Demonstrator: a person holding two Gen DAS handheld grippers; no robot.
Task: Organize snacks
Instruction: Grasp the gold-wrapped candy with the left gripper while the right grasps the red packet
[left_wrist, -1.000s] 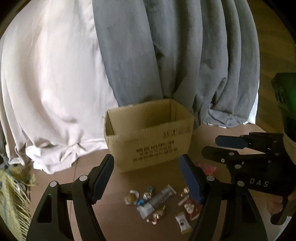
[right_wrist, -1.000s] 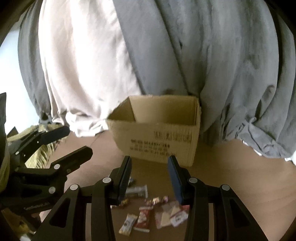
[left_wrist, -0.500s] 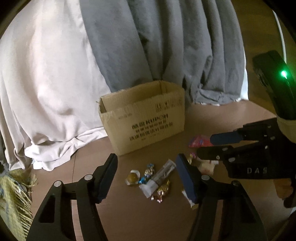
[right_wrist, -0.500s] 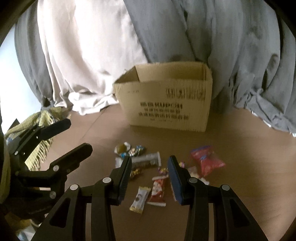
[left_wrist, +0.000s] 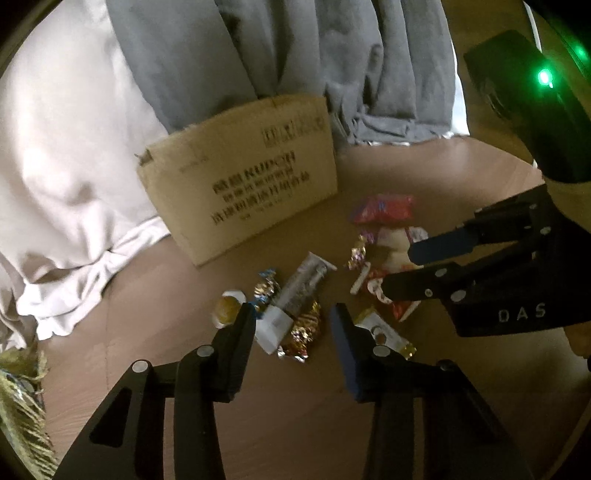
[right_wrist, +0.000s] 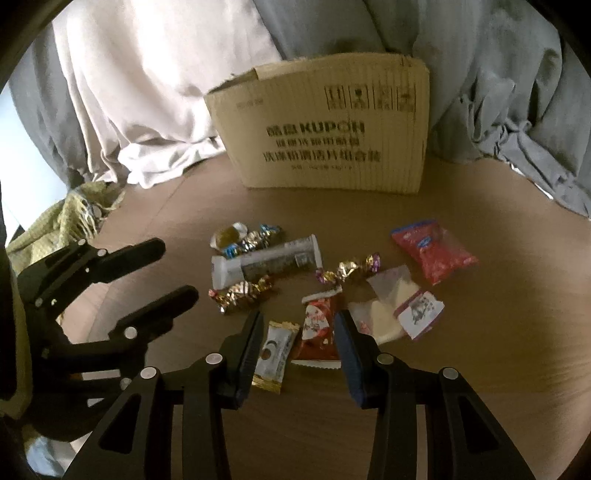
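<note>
Lying on the desk before the cardboard box, the long silver bar is seen crosswise in the right view. The left tool, just narrowed, is held apart over its end; the right tool stands apart, empty, over the red packet.

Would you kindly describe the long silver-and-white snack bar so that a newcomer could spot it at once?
Start at the cardboard box on the brown table; the snacks lie scattered in front of it. The snack bar lies at the left of that scatter, between foil candies, and is the longest wrapper there.

Both hand-held grippers part-open, empty
</note>
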